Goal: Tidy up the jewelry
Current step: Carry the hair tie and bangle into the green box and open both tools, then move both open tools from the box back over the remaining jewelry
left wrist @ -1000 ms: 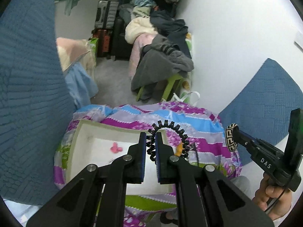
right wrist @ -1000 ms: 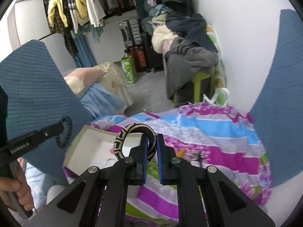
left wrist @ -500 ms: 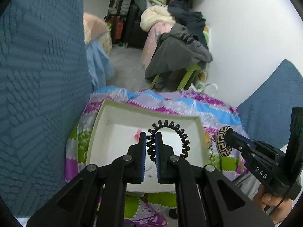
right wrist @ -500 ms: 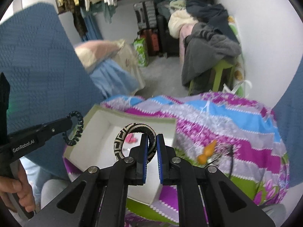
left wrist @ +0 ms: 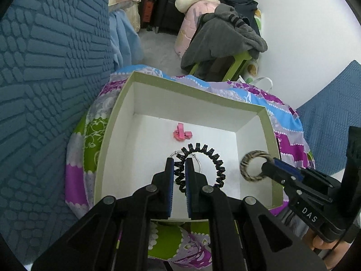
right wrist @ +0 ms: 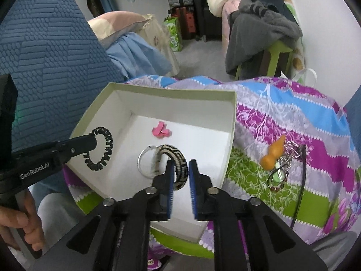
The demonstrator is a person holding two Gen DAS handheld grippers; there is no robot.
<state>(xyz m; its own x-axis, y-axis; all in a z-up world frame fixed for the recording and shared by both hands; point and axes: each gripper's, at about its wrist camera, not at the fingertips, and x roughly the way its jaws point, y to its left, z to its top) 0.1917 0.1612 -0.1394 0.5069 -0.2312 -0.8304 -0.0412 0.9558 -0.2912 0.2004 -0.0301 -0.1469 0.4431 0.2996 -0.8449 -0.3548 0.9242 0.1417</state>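
Over the white box, the left gripper pinches a black coil hair tie. The right gripper has its jaws opening, its woven bangle loose between them.

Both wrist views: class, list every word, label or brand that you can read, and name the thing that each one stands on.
"DAS": white letters on the black body of the right gripper, in the left wrist view.
"GenRobot.AI": white letters on the black body of the left gripper, in the right wrist view.
No other text can be read in either view.

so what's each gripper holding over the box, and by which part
Left gripper pinches the black spiral hair tie by its coil; right gripper, jaws opening, is letting go of the woven bangle.
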